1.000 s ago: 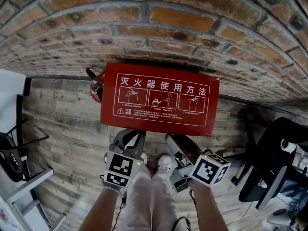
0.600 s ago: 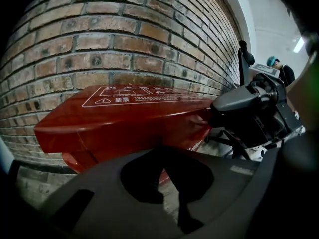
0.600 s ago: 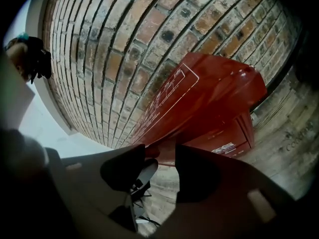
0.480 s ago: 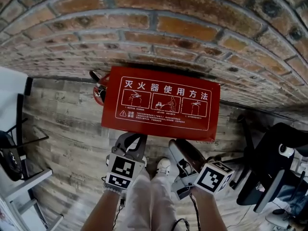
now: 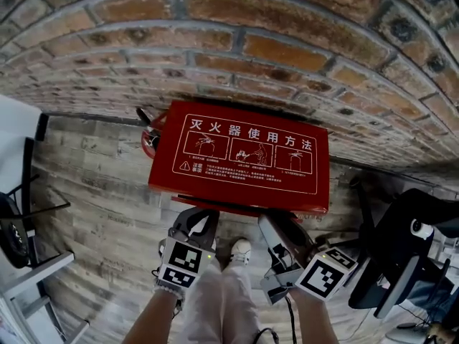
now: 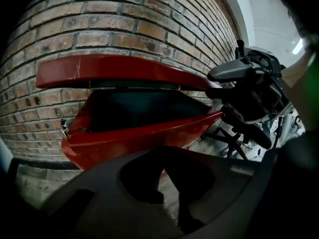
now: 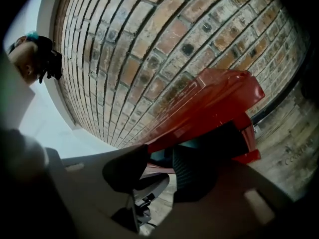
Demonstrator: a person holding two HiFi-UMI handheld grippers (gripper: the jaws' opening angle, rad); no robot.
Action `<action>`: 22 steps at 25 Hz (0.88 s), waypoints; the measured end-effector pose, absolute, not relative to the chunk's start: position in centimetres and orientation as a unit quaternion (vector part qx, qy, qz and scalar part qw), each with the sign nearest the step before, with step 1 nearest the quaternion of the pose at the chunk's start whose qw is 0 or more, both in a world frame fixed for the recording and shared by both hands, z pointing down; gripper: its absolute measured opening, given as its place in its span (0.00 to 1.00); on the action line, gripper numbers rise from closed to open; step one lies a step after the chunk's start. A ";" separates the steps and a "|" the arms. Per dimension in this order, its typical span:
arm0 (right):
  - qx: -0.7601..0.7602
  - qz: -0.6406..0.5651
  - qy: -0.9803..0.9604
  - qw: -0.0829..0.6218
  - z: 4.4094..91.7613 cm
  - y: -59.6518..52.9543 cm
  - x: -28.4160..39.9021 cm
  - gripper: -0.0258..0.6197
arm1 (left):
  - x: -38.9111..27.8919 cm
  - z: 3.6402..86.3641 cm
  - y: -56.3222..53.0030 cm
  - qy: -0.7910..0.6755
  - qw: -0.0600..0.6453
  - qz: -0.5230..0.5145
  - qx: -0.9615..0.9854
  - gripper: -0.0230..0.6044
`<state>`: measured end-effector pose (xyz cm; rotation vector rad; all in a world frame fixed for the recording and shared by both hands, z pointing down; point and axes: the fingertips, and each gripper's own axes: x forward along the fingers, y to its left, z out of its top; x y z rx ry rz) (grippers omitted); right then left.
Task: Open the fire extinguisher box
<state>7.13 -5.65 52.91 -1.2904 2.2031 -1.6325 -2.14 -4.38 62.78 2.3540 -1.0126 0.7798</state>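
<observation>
Red fire extinguisher box [image 6: 124, 141] stands against a brick wall [image 5: 237, 56], just ahead of both tools, its lid [image 5: 244, 156] raised partway. The right tool [image 5: 276, 224] has its tips under the lid's front edge; its jaws are spread and have just been narrowing, with that edge crossing above the gap and no pinch visible. Beside it, the left tool [image 5: 197, 221] stops just short of the box front, jaws slightly apart, holding nothing.

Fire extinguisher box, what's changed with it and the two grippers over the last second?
The lid has swung up a little, its front edge nearer the head camera. The right gripper rose with it, its fingers just closing with the lid's edge between them, not visibly pinching it. The left gripper stayed put, open and empty, and the box kept its place against the brick wall.
</observation>
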 end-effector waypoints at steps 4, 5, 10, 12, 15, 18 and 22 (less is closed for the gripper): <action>-0.421 -0.515 0.745 0.053 51.1 -6.2 7.2 0.27 | -2.4 62.7 -4.2 -0.373 0.234 0.279 0.854 0.03; -0.421 -0.509 0.749 0.053 50.6 -6.4 7.2 0.27 | -2.4 62.7 -4.2 -0.373 0.233 0.279 0.854 0.03; -0.424 -0.477 0.766 0.073 47.4 -8.3 7.8 0.24 | -2.3 62.6 -4.3 -0.375 0.234 0.278 0.853 0.03; -0.427 -0.464 0.772 0.080 46.0 -9.3 7.9 0.23 | -2.4 62.5 -4.3 -0.377 0.236 0.276 0.852 0.03; -0.430 -0.449 0.777 0.097 44.1 -10.9 8.1 0.23 | -2.5 62.5 -4.2 -0.379 0.238 0.275 0.851 0.03; -0.433 -0.434 0.782 0.114 42.4 -12.9 8.4 0.24 | -2.5 62.5 -4.1 -0.379 0.238 0.275 0.851 0.03; -0.440 -0.399 0.797 0.107 40.8 -15.8 9.1 0.23 | -2.5 62.5 -4.1 -0.378 0.238 0.275 0.852 0.03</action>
